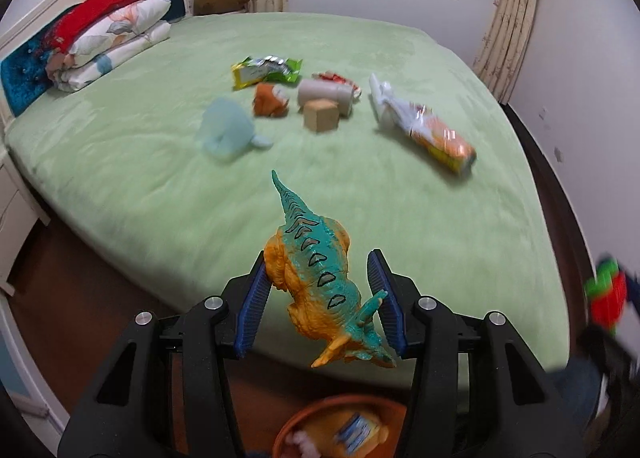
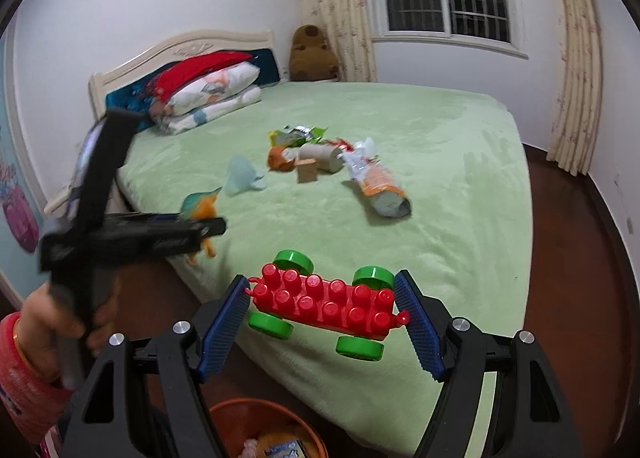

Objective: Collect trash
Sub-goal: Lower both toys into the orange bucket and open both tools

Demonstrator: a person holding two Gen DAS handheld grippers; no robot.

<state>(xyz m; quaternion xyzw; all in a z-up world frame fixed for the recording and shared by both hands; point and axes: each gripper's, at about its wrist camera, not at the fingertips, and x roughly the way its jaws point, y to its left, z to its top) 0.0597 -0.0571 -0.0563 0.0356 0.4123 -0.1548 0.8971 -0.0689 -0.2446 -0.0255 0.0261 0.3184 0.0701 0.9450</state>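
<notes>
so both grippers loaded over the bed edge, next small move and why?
Probably bring the left gripper back over the orange bin and let go. It holds the toy dinosaur above the bed edge, the bin sits just below and already holds items. The right gripper, clamping the red wheeled block car, could follow.

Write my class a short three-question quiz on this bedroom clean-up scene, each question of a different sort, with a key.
1. True or false: the left gripper is empty.
2. What does the right gripper carry? A) a toy dinosaur B) a red brick car with green wheels C) a snack bag
3. What orange container sits below both grippers?

Key:
1. False; its fingers grip the toy dinosaur.
2. B, the red brick car.
3. The orange bin, beside the green bed.
</notes>
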